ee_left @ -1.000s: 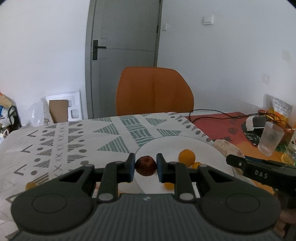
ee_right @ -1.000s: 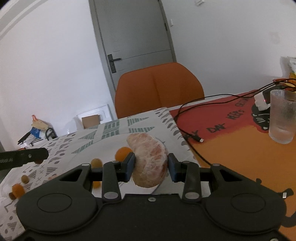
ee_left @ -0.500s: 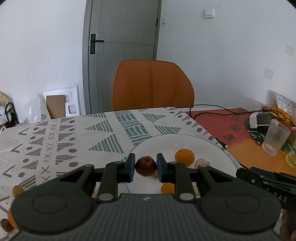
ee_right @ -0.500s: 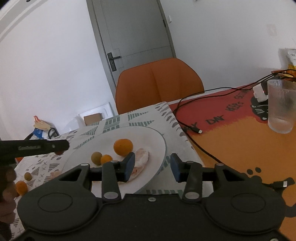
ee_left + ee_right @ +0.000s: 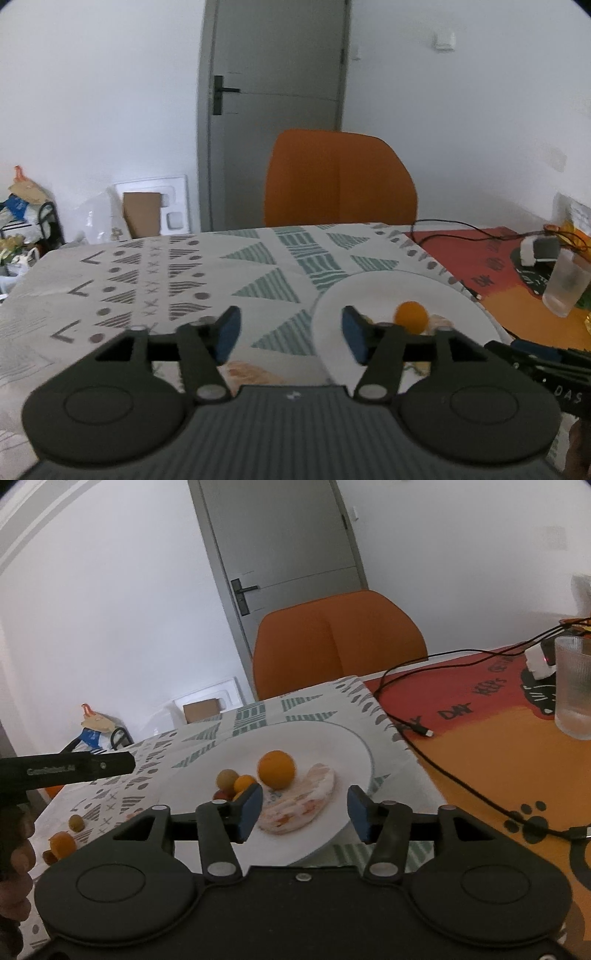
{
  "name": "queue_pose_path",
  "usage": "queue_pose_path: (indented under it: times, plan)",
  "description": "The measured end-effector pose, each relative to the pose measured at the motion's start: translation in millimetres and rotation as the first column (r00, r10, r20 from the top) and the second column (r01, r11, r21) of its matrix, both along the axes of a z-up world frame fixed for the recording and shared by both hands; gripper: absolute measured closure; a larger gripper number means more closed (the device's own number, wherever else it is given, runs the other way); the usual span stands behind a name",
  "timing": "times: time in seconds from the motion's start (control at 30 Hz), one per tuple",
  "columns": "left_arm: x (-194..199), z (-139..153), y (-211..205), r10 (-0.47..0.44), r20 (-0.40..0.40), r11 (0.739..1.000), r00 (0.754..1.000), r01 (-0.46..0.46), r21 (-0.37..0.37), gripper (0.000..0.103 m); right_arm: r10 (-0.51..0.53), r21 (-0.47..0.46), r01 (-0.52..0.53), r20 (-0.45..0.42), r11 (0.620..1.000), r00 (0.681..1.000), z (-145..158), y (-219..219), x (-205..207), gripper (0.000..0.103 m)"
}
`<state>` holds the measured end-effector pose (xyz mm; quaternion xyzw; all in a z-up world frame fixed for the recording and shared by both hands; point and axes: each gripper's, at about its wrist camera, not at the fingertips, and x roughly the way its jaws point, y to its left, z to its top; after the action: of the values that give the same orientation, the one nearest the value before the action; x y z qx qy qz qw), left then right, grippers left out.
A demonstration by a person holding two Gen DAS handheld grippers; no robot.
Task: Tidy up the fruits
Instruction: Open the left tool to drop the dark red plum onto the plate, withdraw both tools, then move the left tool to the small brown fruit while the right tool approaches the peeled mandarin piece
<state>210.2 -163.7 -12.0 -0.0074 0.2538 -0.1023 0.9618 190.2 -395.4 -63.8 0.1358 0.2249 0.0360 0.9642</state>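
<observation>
Both jaws apart and empty: left gripper at the white plate's 9 o'clock rim, right gripper over a peeled citrus segment

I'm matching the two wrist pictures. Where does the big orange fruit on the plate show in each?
Left wrist: the big orange fruit sits right of centre, just beyond the right fingertip.
Right wrist: it sits at centre, beside the peeled segment.
Shared landmark: the orange chair.
</observation>
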Motion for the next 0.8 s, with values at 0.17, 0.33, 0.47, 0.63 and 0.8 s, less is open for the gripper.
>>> queue_pose_path:
  times: [0.17, 0.33, 0.47, 0.63, 0.8]
  plan:
    - [-9.5, 4.1, 21.3, 0.041, 0.011, 0.999, 0.999, -0.041, -0.011, 0.023, 0.017, -0.003, -0.017, 0.001, 1.0, 1.0, 3.9, 11.7, -0.5, 0.04]
    - [-18.8, 6.0, 39.4, 0.077, 0.006, 0.997, 0.997, -0.077, -0.011, 0.018, 0.031, -0.014, -0.031, 0.023, 0.999, 0.999, 10.8, 25.0, -5.6, 0.02]
    - [-27.4, 6.3, 54.3, 0.11, 0.005, 0.994, 0.994, -0.11, -0.013, 0.014, 0.04, -0.017, -0.04, 0.021, 0.999, 0.999, 12.2, 34.5, -7.6, 0.01]
    - [-39.4, 6.3, 75.5, 0.148, 0.007, 0.989, 0.989, -0.148, -0.016, 0.012, 0.053, -0.007, -0.053, 0.009, 0.999, 0.999, 11.6, 45.2, -8.9, 0.002]
    - [-49.1, 5.0, 94.7, 0.177, 0.0, 0.984, 0.984, -0.177, -0.024, 0.012, 0.071, -0.016, -0.071, 0.006, 0.997, 0.997, 13.1, 57.5, -11.6, 0.0]
